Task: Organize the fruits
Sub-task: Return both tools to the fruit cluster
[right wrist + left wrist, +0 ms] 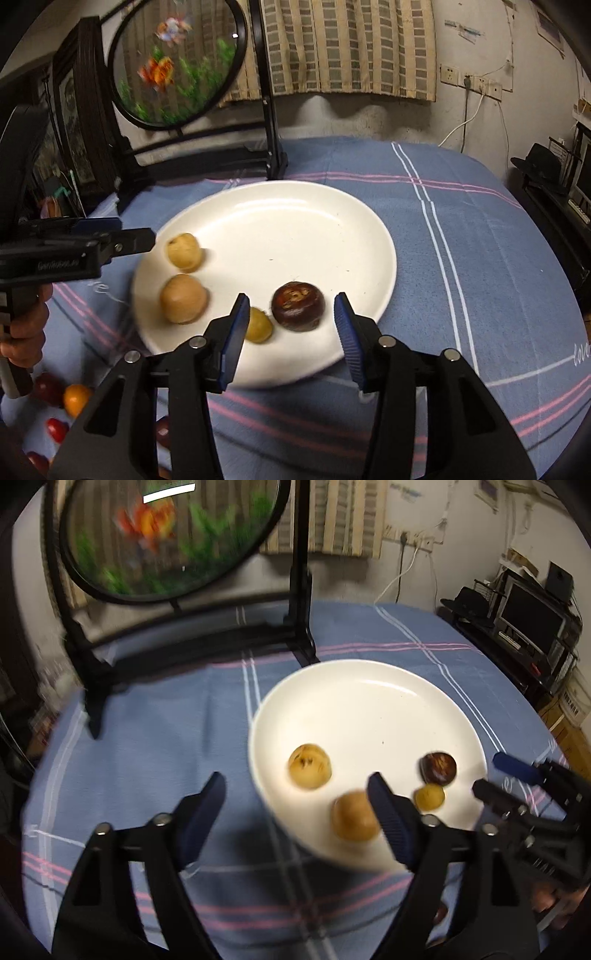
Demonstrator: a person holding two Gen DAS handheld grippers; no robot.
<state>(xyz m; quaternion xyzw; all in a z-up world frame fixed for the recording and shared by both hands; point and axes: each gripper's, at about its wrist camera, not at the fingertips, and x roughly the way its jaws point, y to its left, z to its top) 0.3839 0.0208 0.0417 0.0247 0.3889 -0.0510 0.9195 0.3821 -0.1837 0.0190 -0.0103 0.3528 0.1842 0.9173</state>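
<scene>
- Here, the white plate (369, 686) is sitting on the blue checked tablecloth (155, 746), carrying four fruits: two tan ones, a small yellowish one and a dark brown one.
- The left gripper (297, 805) is hovering over the plate's near-left rim with its fingers spread wide and gripping nothing; the larger tan fruit (352, 816) is lying just beside its right finger.
- The right gripper (290, 325) is also standing wide open, with the dark brown fruit (298, 305) lying on the plate between its fingers and the small yellowish fruit (260, 325) peeking out from behind the left finger.
- Only the right wrist view is showing the loose fruits off the plate: an orange one (75, 398) and several red ones on the cloth at lower left.
- Both views are showing the round fish-painted screen (177, 62) on its black stand behind the plate.
</scene>
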